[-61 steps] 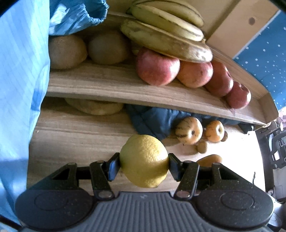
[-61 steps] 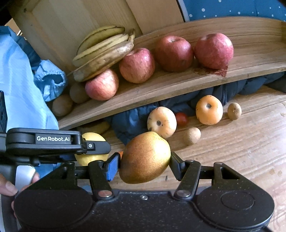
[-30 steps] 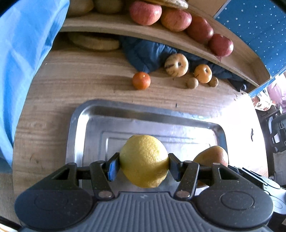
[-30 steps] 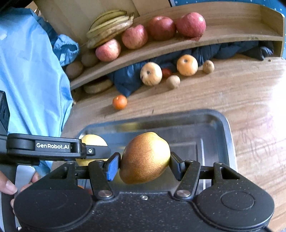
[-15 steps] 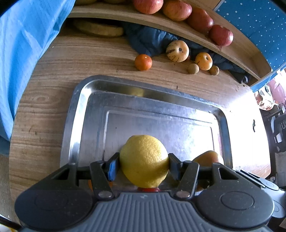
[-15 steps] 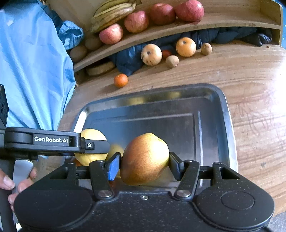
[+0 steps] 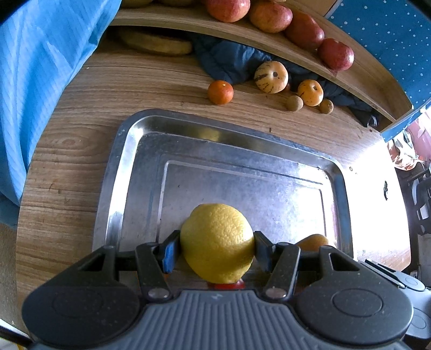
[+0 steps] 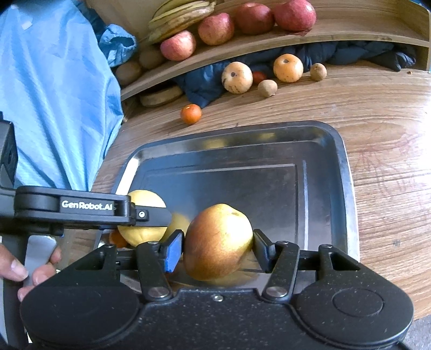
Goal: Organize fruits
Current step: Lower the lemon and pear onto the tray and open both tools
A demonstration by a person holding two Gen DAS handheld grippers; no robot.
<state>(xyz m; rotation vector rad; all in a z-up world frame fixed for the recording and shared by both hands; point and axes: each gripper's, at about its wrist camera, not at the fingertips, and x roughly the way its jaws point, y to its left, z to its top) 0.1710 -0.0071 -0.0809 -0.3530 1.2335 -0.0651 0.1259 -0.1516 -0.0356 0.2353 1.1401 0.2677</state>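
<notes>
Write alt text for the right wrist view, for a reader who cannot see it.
The right gripper clamps a pear above the near end of a metal tray on a wooden table. At left, the left gripper holds a lemon. Behind, a shelf carries apples and bananas.

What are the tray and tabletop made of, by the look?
Tray: looks like metal, likely stainless steel, brushed and shiny; it throws glare and blurred reflections. Tabletop: wood or wood-look laminate, smooth; printed-looking grain and knots, so I can't tell which.
</notes>
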